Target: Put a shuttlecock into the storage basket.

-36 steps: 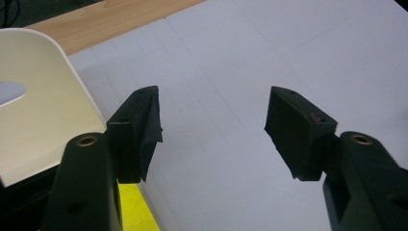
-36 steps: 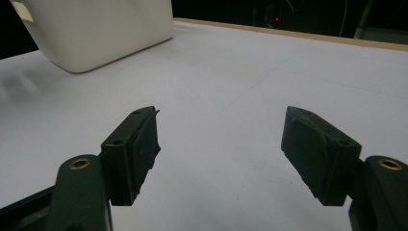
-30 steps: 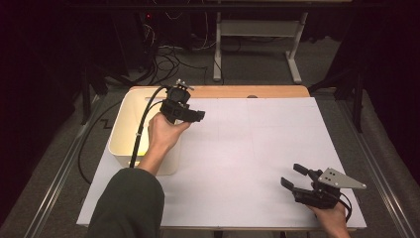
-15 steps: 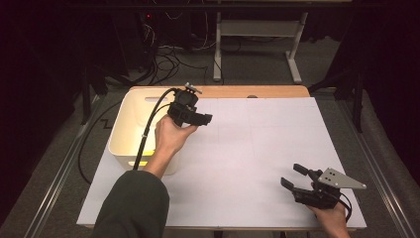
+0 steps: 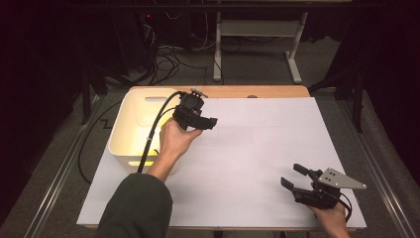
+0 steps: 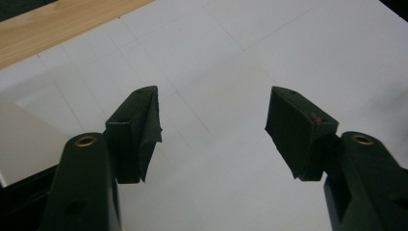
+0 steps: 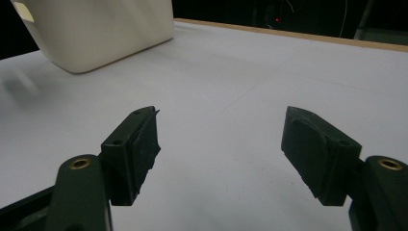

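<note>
Bin [image 5: 130, 130] sits at the table's [image 5: 277, 139] left.

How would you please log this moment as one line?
left gripper: open, empty, beside bin | right gripper: open, empty, near edge | table

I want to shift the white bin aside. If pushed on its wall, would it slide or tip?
Probably slide: the bin looks wide, low and flat-bottomed. It seems thin plastic, so likely light. The smooth white table cover should give little grip.
</note>
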`<state>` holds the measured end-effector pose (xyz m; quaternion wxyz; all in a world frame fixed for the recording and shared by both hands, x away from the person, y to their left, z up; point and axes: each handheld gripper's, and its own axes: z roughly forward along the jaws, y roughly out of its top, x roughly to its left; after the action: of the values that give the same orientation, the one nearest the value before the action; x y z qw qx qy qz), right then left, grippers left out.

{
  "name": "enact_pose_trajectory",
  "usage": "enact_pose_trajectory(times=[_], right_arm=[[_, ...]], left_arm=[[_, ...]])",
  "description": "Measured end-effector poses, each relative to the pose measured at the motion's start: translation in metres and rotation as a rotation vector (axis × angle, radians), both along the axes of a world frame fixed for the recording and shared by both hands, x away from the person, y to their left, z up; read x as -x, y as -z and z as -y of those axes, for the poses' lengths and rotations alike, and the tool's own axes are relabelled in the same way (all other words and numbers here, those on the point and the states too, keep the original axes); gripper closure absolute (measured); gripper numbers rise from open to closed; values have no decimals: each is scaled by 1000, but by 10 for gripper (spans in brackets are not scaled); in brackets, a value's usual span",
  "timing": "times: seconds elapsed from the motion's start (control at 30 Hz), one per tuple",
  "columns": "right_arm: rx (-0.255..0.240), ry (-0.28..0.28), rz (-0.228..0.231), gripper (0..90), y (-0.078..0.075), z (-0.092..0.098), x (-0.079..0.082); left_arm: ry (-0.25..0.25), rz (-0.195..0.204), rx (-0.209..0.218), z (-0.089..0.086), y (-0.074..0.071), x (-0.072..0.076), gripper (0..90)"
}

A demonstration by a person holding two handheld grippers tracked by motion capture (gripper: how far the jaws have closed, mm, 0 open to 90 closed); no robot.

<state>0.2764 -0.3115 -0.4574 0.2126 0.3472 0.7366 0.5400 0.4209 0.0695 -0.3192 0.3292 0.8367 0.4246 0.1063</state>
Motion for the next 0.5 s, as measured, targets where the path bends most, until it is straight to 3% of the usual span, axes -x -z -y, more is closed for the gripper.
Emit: enact_pose_trajectory(times=[0.5], right_arm=[[-1,-2,0,297,0,0,0]], left_arm=[[16,-10,-1,14,10,3,372]])
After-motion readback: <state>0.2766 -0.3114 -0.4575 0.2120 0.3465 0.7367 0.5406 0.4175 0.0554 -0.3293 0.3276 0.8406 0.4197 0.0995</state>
